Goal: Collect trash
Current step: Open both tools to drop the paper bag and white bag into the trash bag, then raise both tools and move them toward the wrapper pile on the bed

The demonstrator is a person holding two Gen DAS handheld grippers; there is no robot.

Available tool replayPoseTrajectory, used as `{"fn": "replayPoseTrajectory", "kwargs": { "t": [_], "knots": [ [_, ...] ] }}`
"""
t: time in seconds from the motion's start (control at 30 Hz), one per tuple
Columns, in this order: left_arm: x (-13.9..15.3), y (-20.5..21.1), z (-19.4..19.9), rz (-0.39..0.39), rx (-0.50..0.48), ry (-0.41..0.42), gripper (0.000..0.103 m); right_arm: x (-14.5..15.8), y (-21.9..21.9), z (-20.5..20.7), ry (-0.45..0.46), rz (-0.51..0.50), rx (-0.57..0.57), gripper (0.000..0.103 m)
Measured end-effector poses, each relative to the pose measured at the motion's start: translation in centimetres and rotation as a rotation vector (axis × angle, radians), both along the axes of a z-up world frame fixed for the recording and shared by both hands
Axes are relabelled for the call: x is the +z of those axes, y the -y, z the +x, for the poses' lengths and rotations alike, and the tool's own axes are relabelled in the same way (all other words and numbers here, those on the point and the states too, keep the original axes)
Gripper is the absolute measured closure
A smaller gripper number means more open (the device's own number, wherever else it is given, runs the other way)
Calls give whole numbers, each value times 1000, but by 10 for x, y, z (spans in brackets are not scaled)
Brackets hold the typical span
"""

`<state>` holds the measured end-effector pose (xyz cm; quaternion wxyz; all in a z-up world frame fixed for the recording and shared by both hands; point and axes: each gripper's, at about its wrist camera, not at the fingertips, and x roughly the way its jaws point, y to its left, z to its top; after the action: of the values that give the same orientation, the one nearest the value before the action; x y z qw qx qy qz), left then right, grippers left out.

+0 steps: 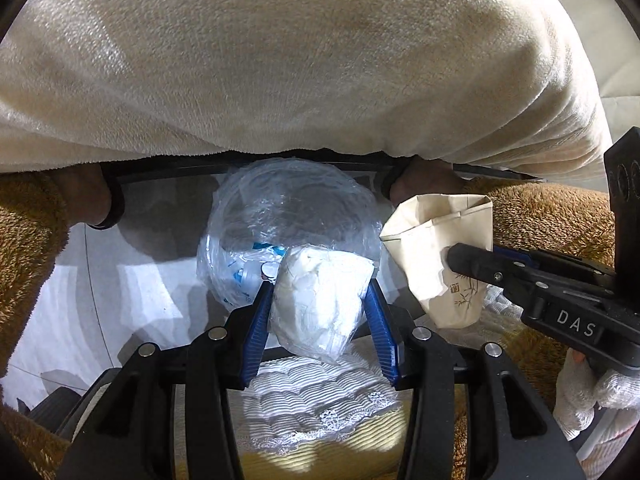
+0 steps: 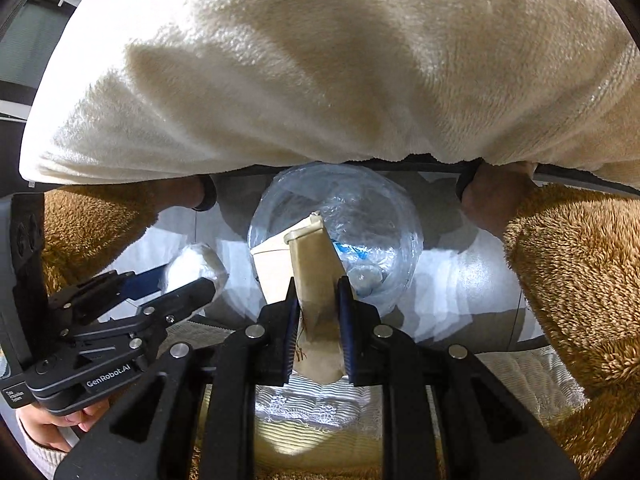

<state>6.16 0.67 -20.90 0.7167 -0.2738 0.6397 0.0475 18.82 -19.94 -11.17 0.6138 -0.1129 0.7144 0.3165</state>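
Left wrist view looks steeply down past a cream fleece blanket (image 1: 300, 60) onto a bin lined with a clear plastic bag (image 1: 296, 208), standing on a pale tiled floor (image 1: 80, 300). The left claw (image 1: 320, 316) is pinching a white wad of crumpled tissue wrapped in thin plastic (image 1: 320, 300) between its blue pads, held just above the near rim of the bag. Beside it, to the right, the right claw (image 1: 452, 260) grips a crushed beige paper cup (image 1: 440, 256) with a small bamboo print, squeezed flat. Right wrist view shows the same cup (image 2: 316, 280) clamped between its pads (image 2: 290, 336), mouth end pointing out over the bag's opening (image 2: 360, 216), where some blue-printed scraps already lie at the bottom. A gloved hand (image 1: 592, 396) holds the right claw's handle. Brown plush fabric (image 2: 580, 280) flanks both sides.
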Motion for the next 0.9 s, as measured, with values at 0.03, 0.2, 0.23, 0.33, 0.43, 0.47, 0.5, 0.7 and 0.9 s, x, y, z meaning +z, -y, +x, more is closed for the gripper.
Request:
{"fn": "replayPoseTrajectory", "kwargs": {
  "t": [0.03,0.2,0.23,0.33,0.43,0.47,0.5,0.7,0.9],
  "knots": [
    [-1,-1,0,1,-1,1,57,1,0,0,0,7,-1,83],
    [0,-2,0,-7,9,-5,42,2,5,5,-7,19,-36,74],
    [2,-3,-1,-9,14,4,41,3,5,6,-7,26,-43,73],
    [4,-3,-2,-12,19,12,41,6,7,5,-9,43,-48,73],
    [5,-2,-3,-7,19,20,41,6,6,4,-9,47,-50,73],
    [7,-2,-2,-5,20,22,41,7,6,4,-7,49,-51,73],
    [8,-2,-2,-4,22,25,41,8,6,4,-6,52,-52,73],
    [16,-3,-5,5,23,60,41,15,9,3,5,82,-53,73],
    [37,2,-10,58,0,155,41,34,17,1,47,169,-57,73]
  ]
}}
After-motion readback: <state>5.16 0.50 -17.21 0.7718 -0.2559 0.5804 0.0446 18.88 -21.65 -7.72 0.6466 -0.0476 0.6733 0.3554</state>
